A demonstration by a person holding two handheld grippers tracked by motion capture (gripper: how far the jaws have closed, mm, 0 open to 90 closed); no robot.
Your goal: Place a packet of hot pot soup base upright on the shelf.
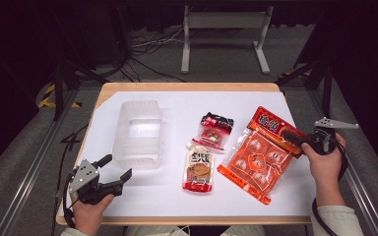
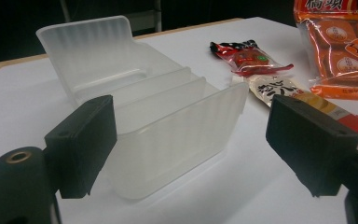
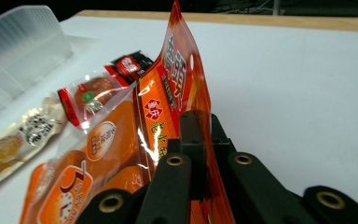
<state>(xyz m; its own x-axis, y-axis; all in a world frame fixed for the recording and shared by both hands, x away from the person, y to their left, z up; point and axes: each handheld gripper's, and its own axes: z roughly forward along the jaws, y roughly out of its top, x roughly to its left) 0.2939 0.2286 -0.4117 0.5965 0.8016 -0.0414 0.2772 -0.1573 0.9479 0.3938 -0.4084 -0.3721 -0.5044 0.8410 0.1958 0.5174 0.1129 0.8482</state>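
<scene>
Right claw (image 3: 200,140) pinches orange snack bag (image 3: 168,93).

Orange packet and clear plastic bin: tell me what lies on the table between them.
In the high view, two smaller snack packs lie between the orange packet and the clear plastic bin: a red-and-black pack farther back, a beige-and-red pack nearer the person.
</scene>
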